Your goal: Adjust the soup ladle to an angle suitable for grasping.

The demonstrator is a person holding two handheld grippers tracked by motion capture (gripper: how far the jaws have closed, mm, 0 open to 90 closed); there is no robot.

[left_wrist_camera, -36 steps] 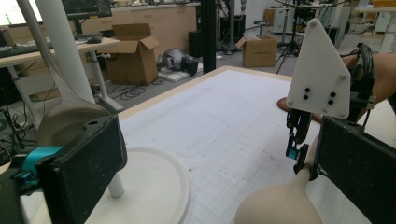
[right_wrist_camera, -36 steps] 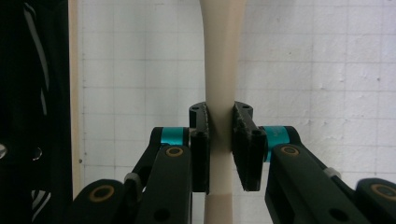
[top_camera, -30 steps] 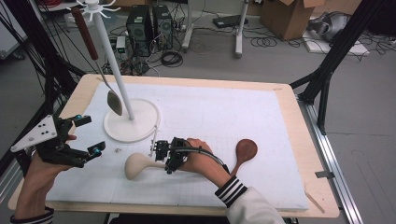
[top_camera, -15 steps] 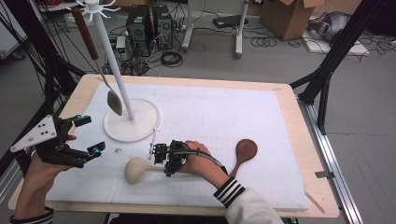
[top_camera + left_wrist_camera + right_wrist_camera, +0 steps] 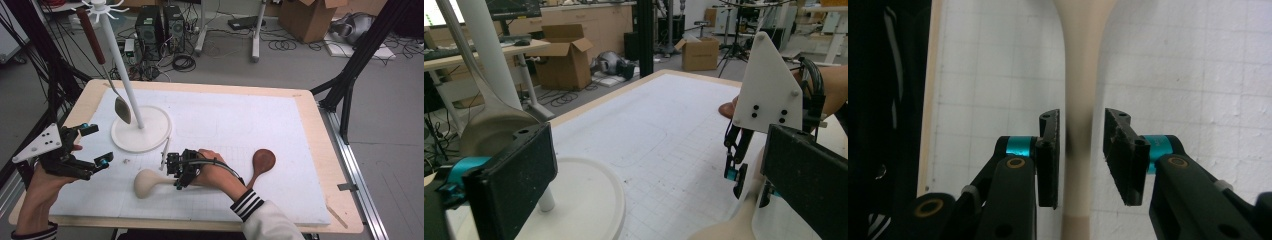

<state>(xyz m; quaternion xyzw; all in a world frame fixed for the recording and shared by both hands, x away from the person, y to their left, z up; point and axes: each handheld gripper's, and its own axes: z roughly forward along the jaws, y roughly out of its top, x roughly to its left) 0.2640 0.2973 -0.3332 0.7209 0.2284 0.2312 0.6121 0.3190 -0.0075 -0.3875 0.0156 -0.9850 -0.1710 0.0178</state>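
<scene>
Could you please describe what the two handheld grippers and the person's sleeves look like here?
Both are black linkage frames with flat black jaw pads, teal collars and brass-coloured pivot pins. The left gripper carries a white three-cornered plate with small dark holes. A black cable loops over the hand from the right gripper. The sleeve is white with a cuff striped dark and white, at both wrists.

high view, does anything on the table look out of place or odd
Nothing looks spilled or broken. The pale wooden spoon and the dark wooden spoon lie flat on the white mat, while the metal spoon hangs from the white rack. A small white speck lies near the rack's base.
</scene>
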